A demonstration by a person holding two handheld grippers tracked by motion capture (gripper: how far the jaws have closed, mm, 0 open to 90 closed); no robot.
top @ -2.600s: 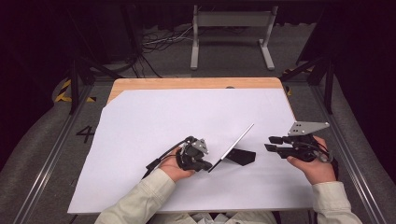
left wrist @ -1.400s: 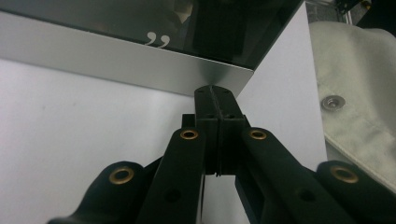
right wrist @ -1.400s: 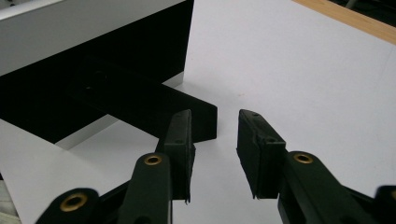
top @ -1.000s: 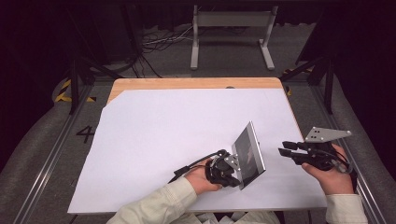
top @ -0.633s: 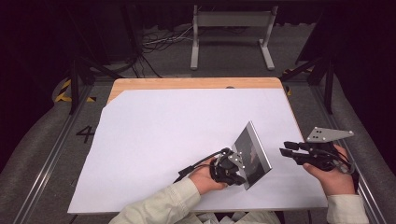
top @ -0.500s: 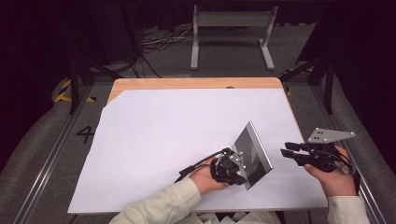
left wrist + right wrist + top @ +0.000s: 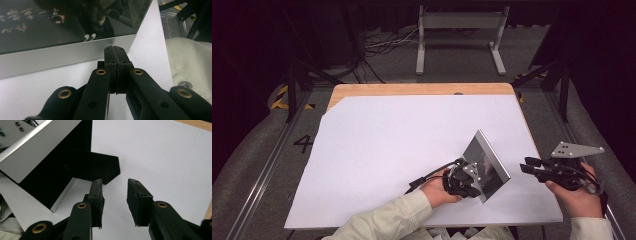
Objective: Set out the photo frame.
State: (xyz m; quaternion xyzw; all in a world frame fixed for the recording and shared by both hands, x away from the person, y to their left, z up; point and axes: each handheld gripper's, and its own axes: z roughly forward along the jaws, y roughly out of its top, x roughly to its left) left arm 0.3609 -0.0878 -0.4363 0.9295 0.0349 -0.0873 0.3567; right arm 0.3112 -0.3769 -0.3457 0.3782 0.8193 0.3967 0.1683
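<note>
Left claw (image 7: 472,181), jaws shut w/ nothing between, pressed against the tilted picture frame (image 7: 487,162) at desk's (image 7: 377,145) near right. Right claw (image 7: 528,168) open, empty; frame just left of it.

The picture frame (image 7: 486,165) has a smooth silver metal edge and shiny dark glass, and its stand (image 7: 100,167) at the back looks dull black. White paper (image 7: 412,140) covers the wooden table (image 7: 422,89). The grippers' jaws are matt black plastic with little brass rings.
</note>
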